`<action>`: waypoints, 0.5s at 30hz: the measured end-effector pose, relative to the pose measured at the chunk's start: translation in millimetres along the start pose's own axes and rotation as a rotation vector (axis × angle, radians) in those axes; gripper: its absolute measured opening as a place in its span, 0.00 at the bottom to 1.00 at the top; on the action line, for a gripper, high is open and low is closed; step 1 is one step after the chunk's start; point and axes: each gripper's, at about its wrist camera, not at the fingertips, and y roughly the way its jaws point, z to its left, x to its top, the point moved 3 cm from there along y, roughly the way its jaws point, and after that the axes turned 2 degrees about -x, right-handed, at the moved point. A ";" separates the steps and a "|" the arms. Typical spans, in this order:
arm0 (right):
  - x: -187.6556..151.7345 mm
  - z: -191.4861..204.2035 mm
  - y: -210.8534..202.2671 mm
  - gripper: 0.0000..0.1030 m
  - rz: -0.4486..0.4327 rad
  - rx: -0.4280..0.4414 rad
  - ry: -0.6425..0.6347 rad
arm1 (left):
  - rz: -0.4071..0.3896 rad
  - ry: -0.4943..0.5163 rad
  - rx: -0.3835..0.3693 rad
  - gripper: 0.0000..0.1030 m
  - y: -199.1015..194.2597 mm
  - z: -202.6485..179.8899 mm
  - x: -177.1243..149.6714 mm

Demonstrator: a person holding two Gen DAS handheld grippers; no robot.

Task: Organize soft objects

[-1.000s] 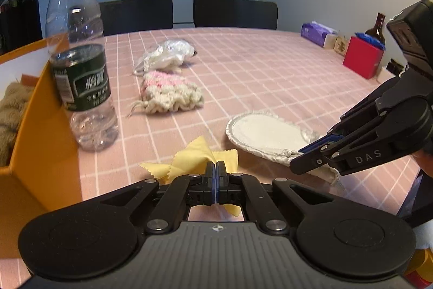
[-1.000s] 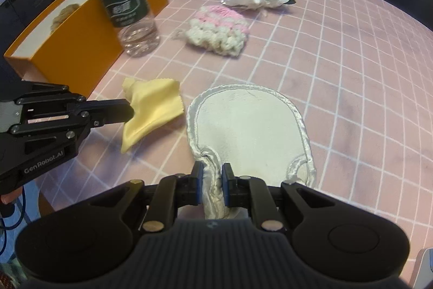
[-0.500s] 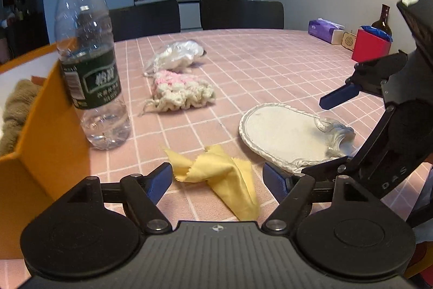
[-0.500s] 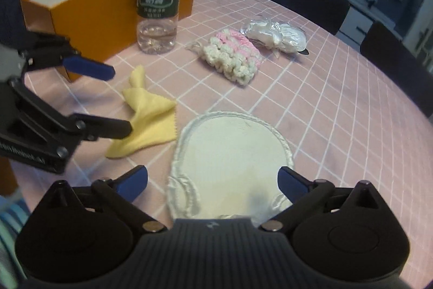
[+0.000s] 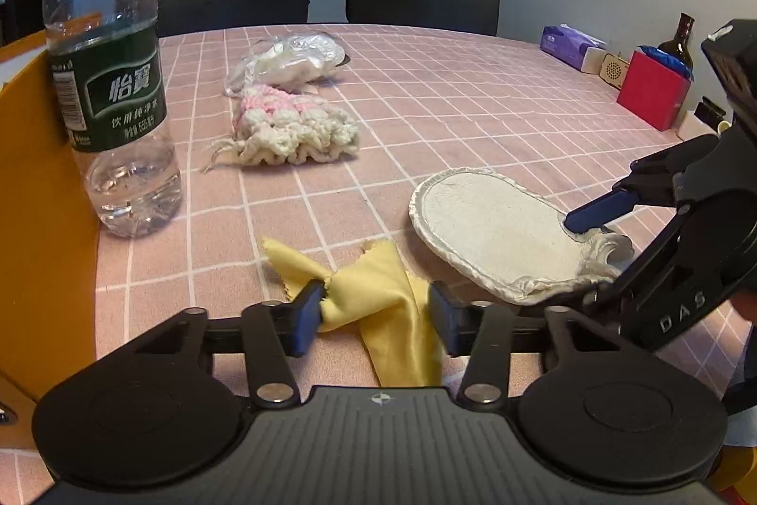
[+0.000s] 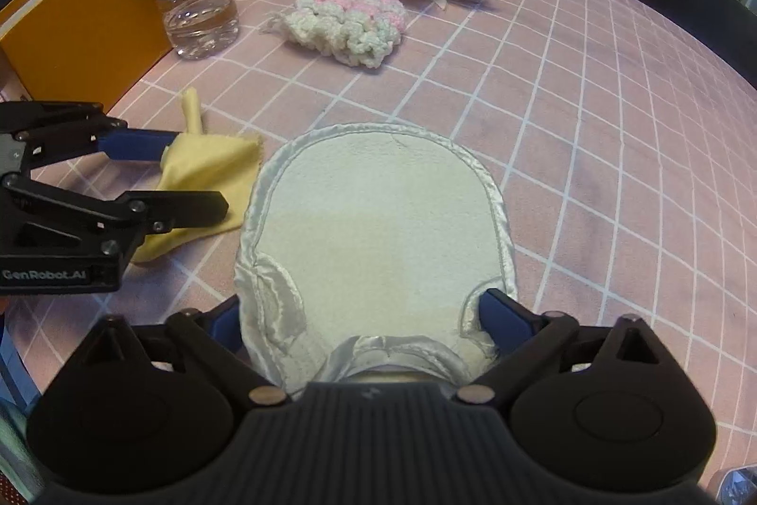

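Observation:
A crumpled yellow cloth (image 5: 378, 292) lies on the pink checked table between the fingers of my open left gripper (image 5: 374, 318); it also shows in the right wrist view (image 6: 208, 178). A white oval mitt with a satin rim (image 6: 378, 230) lies flat, its near end between the fingers of my open right gripper (image 6: 366, 323); it shows in the left wrist view (image 5: 492, 235) too. A pink and white crocheted piece (image 5: 288, 126) and a bagged white item (image 5: 288, 60) lie further back.
An orange box (image 5: 33, 183) with a brown soft thing inside stands at the left. A water bottle (image 5: 113, 79) stands beside it. A red box (image 5: 655, 88), a purple tissue pack (image 5: 570, 43) and a brown bottle (image 5: 679, 41) sit far right. Dark chairs stand behind the table.
Both grippers were shut on their cloths a second ago and opened. They have since come down so that the open fingers straddle the yellow cloth and the mitt's end.

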 end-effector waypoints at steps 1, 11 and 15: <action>0.3 -2.0 -1.1 0.81 -0.002 -0.003 0.006 | -0.001 -0.003 -0.001 0.46 0.0 0.2 0.5; 3.3 -7.3 -8.2 0.40 -0.019 -0.005 0.043 | 0.009 0.002 -0.005 0.07 1.0 -2.6 2.4; 3.5 -6.2 -11.8 0.24 -0.029 -0.007 0.052 | -0.007 -0.005 -0.001 0.07 -6.2 -2.3 2.7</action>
